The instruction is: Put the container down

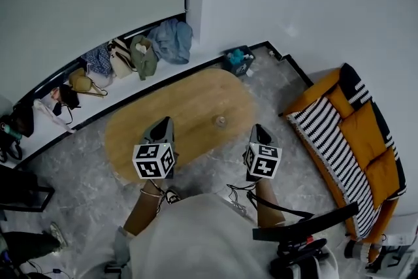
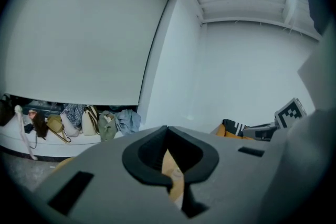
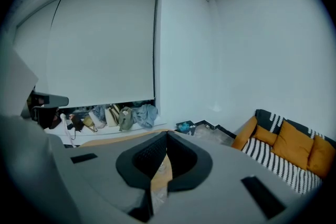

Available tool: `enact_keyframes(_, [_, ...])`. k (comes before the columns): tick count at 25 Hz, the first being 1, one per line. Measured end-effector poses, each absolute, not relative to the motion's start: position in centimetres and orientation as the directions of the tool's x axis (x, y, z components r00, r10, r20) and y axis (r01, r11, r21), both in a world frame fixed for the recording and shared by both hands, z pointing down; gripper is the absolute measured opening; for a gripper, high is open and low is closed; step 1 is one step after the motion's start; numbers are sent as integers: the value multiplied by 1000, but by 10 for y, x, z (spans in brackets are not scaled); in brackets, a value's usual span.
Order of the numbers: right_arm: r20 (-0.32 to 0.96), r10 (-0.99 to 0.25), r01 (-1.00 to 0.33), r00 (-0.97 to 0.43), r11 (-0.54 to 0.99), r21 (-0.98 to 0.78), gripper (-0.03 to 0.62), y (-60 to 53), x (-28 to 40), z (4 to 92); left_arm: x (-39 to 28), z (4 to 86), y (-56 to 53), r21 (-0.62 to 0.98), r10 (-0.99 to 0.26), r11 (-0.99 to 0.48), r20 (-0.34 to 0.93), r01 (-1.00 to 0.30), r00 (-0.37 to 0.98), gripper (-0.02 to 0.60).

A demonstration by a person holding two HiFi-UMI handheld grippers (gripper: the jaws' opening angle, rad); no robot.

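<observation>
A small clear container (image 1: 220,121) stands upright on the oval wooden table (image 1: 163,114), toward its right end, with nothing touching it. My left gripper (image 1: 166,121) hangs over the table's near edge, left of the container, its jaws shut and empty. My right gripper (image 1: 258,129) is held just off the table's right end, near side of the container, also shut on nothing. In the left gripper view the gripper (image 2: 167,128) shows its jaws meeting at the tip, with only a slice of tabletop below. The right gripper view shows that gripper (image 3: 167,135) the same way.
Bags and clothes (image 1: 130,59) line the ledge along the far wall. A teal item (image 1: 238,61) lies on the floor beyond the table. An orange and striped sofa (image 1: 353,134) stands at the right. Dark equipment (image 1: 307,235) sits by the person's right side.
</observation>
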State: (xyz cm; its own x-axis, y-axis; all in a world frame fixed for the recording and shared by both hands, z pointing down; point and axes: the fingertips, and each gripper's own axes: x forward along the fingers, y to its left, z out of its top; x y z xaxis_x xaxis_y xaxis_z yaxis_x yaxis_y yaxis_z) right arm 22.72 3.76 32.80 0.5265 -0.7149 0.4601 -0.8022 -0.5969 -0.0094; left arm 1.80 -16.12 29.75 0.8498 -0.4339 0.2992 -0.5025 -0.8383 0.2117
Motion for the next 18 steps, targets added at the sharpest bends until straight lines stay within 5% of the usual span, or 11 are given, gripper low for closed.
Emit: enact_keyframes(18, [445, -737, -818, 509, -575, -16, 23, 20, 215, 320, 6, 291, -172, 185, -450, -838, 299, -514, 842, 8])
